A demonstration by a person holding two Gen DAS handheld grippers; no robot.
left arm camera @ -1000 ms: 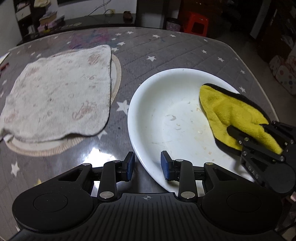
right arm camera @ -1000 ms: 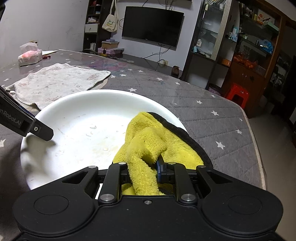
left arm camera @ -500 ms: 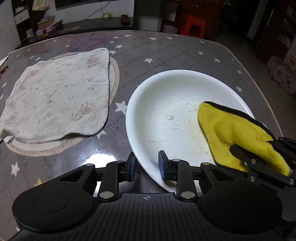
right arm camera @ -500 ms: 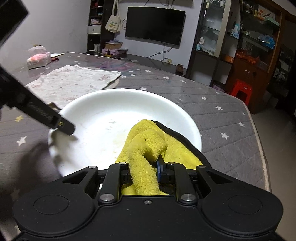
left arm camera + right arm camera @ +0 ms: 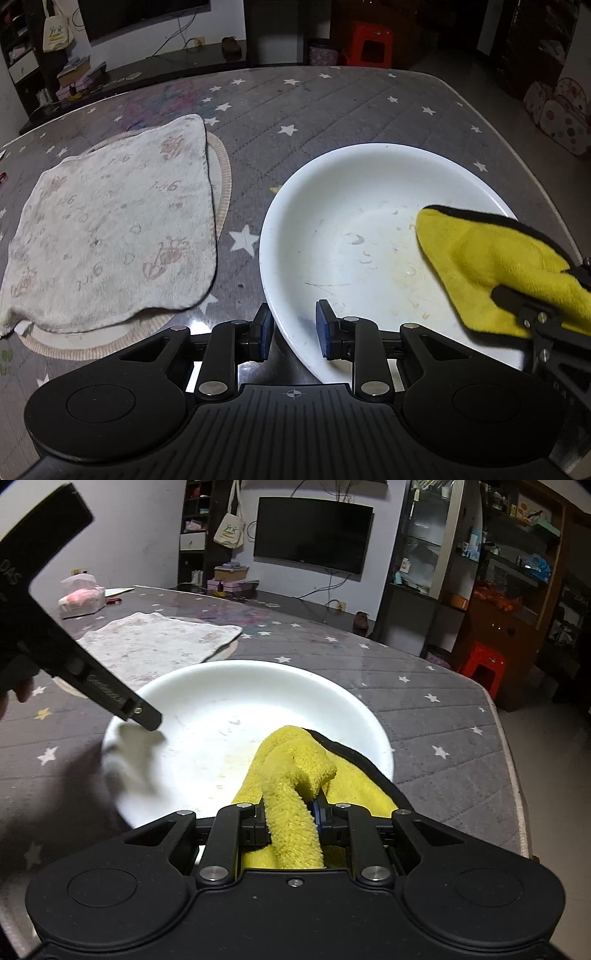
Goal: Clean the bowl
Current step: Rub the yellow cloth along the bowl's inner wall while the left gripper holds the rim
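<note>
Bowl-steadying is beginning: the left tool (image 5: 293, 328), narrowed since a second ago, is apparently pinching the near rim of the wide white glossy bowl (image 5: 351, 206) on the starred grey desk (image 5: 332, 103). The right tool (image 5: 291, 819), clenched on the yellow fleecy cloth (image 5: 480, 258), is pressing it against the bowl's right side.

Table (image 5: 332, 103): bowl (image 5: 332, 192) at right, cloth (image 5: 491, 258) inside its right half; towel (image 5: 110, 229) at left, over a mat (image 5: 223, 173); tissue pack (image 5: 81, 596) beyond.
</note>
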